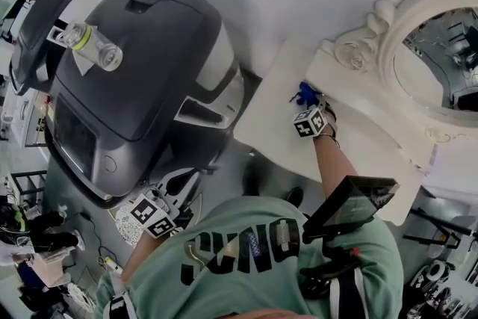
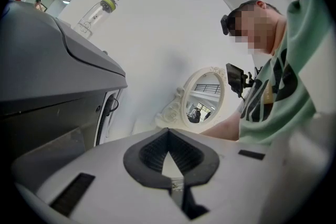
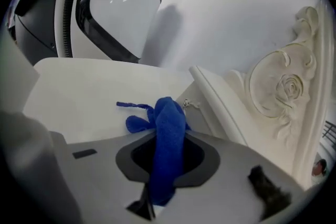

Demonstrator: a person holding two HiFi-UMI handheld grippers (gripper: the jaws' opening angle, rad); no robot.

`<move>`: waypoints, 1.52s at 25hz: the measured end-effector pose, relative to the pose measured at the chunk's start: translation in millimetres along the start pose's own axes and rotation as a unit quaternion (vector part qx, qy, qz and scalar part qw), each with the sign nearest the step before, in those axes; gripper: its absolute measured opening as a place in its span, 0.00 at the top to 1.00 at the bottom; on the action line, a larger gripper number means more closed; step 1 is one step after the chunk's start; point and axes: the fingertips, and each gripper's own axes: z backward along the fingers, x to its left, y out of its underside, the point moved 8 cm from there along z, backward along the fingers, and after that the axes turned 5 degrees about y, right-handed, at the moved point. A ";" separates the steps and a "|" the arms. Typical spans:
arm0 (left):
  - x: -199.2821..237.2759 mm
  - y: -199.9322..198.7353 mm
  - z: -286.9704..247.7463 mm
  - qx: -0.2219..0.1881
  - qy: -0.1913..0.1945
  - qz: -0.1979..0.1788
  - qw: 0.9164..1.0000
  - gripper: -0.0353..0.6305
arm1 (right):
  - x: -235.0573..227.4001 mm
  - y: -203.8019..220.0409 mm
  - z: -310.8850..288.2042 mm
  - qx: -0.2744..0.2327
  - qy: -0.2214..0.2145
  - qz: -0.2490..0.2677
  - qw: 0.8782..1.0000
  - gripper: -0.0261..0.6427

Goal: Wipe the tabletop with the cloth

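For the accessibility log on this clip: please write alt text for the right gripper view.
The right tool is shut on a blue cloth, its bunched end sticking out toward a white tabletop. An ornate cream mirror frame stands at right, a large dark machine at upper left.

Ornate cream mirror (image 3: pixel 278 86) beside the right jaws, dark grey machine (image 2: pixel 47 76) left of the left jaws, bottle (image 2: pixel 97 13) atop it
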 end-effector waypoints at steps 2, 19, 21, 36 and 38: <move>-0.4 0.3 -0.3 -0.002 0.001 -0.001 1.000 0.95 | -1.5 0.3 -0.5 0.008 -0.017 -0.011 1.000 0.87; -4.1 -17.0 -33.3 -0.013 0.065 -0.020 0.998 0.95 | 151.0 51.4 162.3 -0.051 -0.308 0.079 0.947 0.87; -3.8 -17.8 -34.4 -0.012 0.065 -0.019 0.998 0.95 | 139.4 51.1 156.7 -0.059 -0.309 0.043 0.948 0.87; -1.0 -7.5 -5.4 0.010 0.012 -0.011 1.000 0.95 | -32.9 45.6 4.8 -0.012 -0.033 -0.061 0.998 0.86; -1.7 -5.6 -3.6 0.008 0.010 -0.009 1.000 0.95 | -28.5 44.4 7.9 -0.009 -0.039 -0.053 0.998 0.86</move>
